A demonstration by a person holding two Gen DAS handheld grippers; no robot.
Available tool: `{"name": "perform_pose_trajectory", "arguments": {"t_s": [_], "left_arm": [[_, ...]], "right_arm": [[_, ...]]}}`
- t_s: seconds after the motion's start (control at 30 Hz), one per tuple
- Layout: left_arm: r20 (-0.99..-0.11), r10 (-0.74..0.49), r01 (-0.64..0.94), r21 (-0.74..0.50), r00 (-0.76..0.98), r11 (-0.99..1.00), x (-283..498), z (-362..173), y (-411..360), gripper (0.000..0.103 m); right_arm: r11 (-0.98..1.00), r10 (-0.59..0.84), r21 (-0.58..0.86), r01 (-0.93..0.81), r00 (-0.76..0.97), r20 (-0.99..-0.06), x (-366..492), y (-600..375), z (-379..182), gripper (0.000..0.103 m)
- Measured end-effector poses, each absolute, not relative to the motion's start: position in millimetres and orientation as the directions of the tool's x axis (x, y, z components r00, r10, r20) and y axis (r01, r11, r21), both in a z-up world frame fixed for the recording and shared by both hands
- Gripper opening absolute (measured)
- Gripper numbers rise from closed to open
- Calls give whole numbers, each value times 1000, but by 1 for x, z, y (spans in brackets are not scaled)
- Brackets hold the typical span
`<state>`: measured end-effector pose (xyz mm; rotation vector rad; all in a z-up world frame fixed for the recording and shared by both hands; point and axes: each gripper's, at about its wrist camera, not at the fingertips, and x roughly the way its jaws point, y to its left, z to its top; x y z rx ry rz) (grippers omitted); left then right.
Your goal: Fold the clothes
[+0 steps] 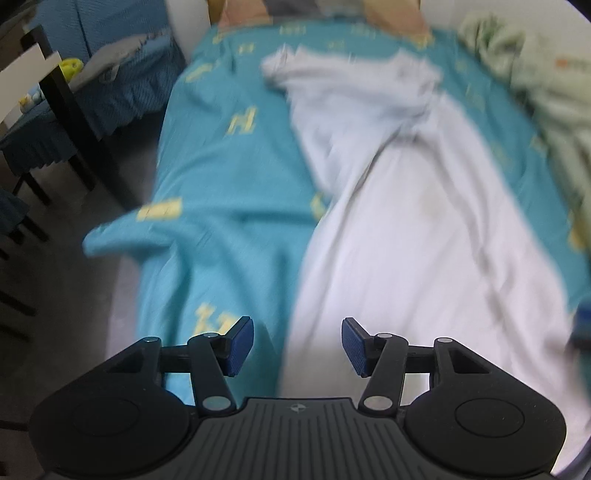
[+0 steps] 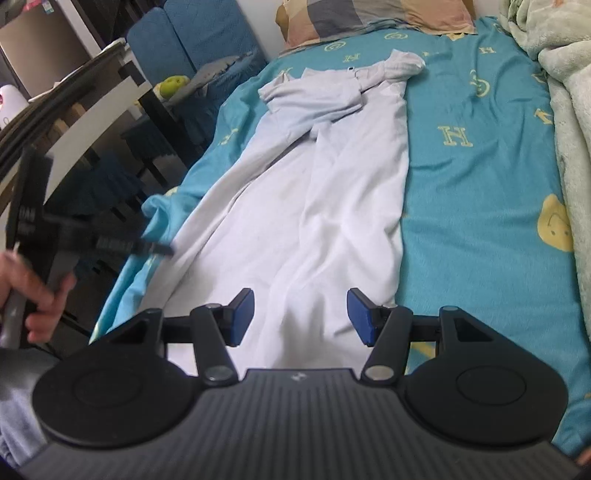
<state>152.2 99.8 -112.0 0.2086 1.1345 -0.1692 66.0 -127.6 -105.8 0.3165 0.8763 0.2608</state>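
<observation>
In the left wrist view we count one white garment [image 1: 399, 206] lying lengthwise on the teal bedsheet [image 1: 229, 155]; the left gripper [image 1: 297, 345] hangs over the garment's near edge, jaws spread, nothing between them. Motion blur obscures detail. In the right wrist view we count one garment [image 2: 317, 206], one pillow [image 2: 373, 18] beyond it, one green blanket [image 2: 569, 110] at its right. The right gripper [image 2: 300, 316] stands spread, empty, above the near hem. A hand [image 2: 33, 295] left of the garment is cropped.
</observation>
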Motion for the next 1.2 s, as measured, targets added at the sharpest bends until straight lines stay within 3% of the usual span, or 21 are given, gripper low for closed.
{"name": "perform_pose_trajectory", "arguments": {"t_s": [0.33,0.53,0.63,0.67,0.7,0.73,0.8,1.07,1.2], "left_arm": [[-975,-3,323,71,224,944,124,-117,107,51],[-992,76,347,106,99,932,115,-130,94,45],[-994,87,365,104,62,925,107,-129,88,34],[-993,95,376,112,64,920,102,-127,85,27],[-992,103,387,121,67,914,97,-124,81,11],[-991,110,392,130,72,911,93,-121,79,5],[-988,115,403,149,107,903,85,-110,74,3],[-971,-92,424,10,220,906,57,-22,35,3],[-960,-157,480,-27,234,877,31,-17,-7,3]], "right_arm": [[877,391,478,-39,636,-665,77,-147,-105,59],[861,407,508,-27,636,-656,77,-151,-106,59],[861,399,508,-20,645,-652,75,-153,-104,59],[861,397,508,-17,647,-651,75,-155,-103,59],[859,397,511,-16,650,-648,74,-155,-103,59],[858,397,514,-14,652,-645,73,-156,-102,59],[858,393,514,-9,656,-645,72,-157,-101,59],[854,372,520,14,682,-629,60,-170,-95,60],[855,363,517,21,689,-628,59,-175,-94,60]]}}
